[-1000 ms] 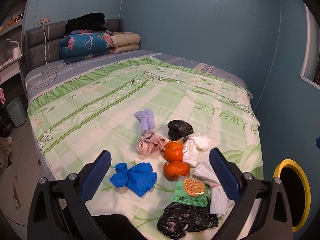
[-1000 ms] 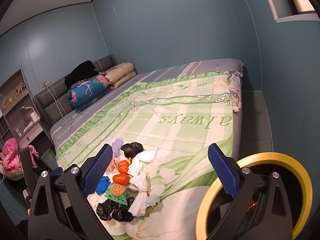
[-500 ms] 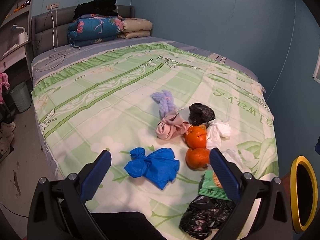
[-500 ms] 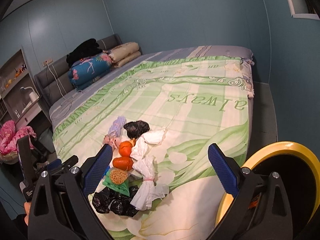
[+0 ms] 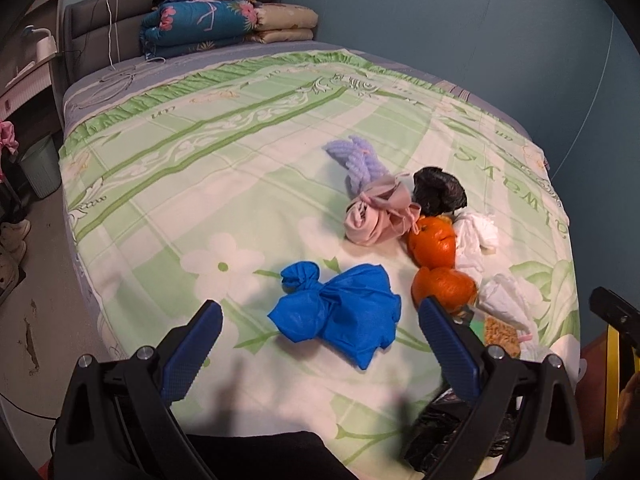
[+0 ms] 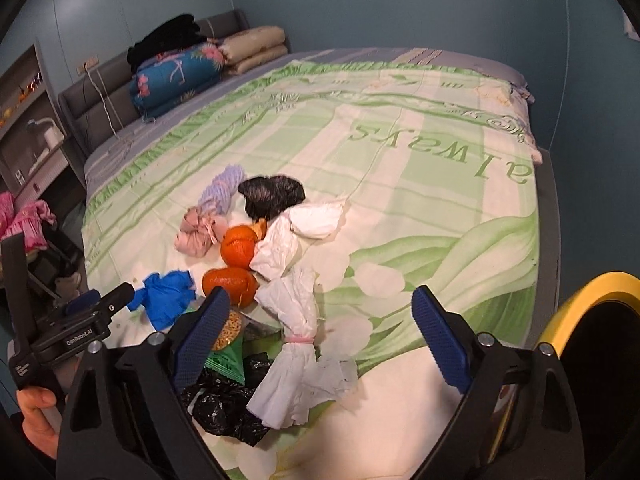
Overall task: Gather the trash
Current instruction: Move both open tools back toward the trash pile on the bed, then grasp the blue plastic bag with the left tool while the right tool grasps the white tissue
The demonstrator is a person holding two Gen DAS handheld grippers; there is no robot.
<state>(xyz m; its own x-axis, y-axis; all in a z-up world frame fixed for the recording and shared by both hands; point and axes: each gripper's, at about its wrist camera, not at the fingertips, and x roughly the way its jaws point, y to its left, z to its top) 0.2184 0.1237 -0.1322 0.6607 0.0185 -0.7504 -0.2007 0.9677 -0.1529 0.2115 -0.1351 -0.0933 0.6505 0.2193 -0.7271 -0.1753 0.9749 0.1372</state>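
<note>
Both claws are coming down over the bed (image 5: 248, 168) now, and this is looking like the approach for a first pick-up: nothing is in either grip yet. The trash is lying in a loose heap near the foot corner of the green quilt. The left claw (image 5: 320, 340) is hanging spread wide, tilted steeply downward, with the blue bag (image 5: 344, 316) sitting just ahead between its blue pads but untouched. Beside that bag the two orange peels (image 5: 434, 242) are resting against a pink bundle (image 5: 376, 220) and a small black bag (image 5: 438, 192).

Over on the right, the right claw (image 6: 320, 332) is angling down too; its jaws have just been closing a little, yet they are standing wide, and the knotted white bag (image 6: 298, 344) is lying between them with no pad pressing on it. A crumpled black bag (image 6: 224, 404) and a green packet (image 6: 228, 360) are sitting just beside it. The yellow-rimmed bin (image 6: 588, 292) is waiting at the right edge, off the bed.

Next, I reckon, each claw is needing to sink further and pinch at a knot or gathered neck, since this thin plastic is likely slipping out of a shallow grip, then swing across to the bin.
</note>
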